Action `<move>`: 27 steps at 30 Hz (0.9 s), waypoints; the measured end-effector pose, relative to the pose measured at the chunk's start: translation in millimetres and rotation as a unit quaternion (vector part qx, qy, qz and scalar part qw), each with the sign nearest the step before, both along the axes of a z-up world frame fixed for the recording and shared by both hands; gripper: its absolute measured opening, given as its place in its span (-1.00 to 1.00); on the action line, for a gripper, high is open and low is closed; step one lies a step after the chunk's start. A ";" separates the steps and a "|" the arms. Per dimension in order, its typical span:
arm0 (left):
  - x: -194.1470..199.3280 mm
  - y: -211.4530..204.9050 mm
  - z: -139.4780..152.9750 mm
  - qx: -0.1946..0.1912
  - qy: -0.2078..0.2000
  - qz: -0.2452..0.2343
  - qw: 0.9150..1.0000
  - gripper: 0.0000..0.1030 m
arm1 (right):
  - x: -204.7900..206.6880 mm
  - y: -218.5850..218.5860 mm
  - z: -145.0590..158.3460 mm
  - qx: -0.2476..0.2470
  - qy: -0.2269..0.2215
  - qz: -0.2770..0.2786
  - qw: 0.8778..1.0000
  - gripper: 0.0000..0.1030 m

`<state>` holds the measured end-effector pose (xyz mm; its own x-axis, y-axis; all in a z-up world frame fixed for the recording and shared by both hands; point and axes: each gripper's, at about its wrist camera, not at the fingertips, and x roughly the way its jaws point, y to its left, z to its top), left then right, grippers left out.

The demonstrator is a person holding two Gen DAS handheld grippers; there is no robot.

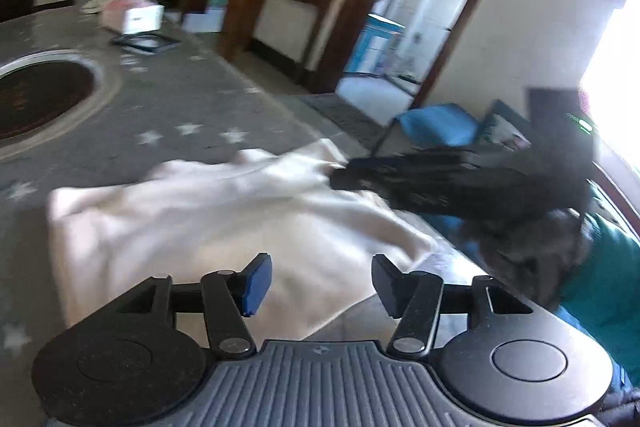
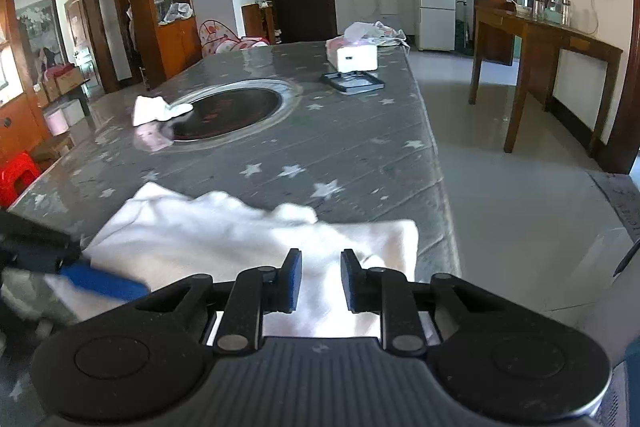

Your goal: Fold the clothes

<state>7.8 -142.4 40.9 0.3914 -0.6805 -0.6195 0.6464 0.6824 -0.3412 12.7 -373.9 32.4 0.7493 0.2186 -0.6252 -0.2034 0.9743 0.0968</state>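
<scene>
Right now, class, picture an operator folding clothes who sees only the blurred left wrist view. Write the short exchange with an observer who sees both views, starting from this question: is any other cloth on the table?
Operator: Is any cloth on the table besides the white garment?
Observer: Yes. A small white cloth lies at the rim of the round dark inset.
Operator: My view blurs the right tongs. How do they stand?
Observer: Their jaws stand apart with nothing pinched; the garment lies just beyond them.
Operator: Anything on the floor past the table's left side?
Observer: A red stool stands there.
</scene>
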 end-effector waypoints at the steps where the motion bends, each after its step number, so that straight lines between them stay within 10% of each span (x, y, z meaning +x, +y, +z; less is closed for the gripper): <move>1: -1.1 4.6 0.7 0.003 0.000 0.008 1.000 0.19 | -4.5 2.5 -0.6 0.000 0.000 -0.002 1.000 -0.51; 14: -19.0 35.5 7.2 0.021 -0.021 0.094 0.995 1.00 | -49.5 24.4 -6.4 0.009 -0.002 -0.024 1.000 -0.12; 27: -36.9 57.9 1.0 0.042 -0.017 0.141 0.989 1.00 | -75.1 44.3 -10.1 -0.002 0.003 -0.023 1.000 0.59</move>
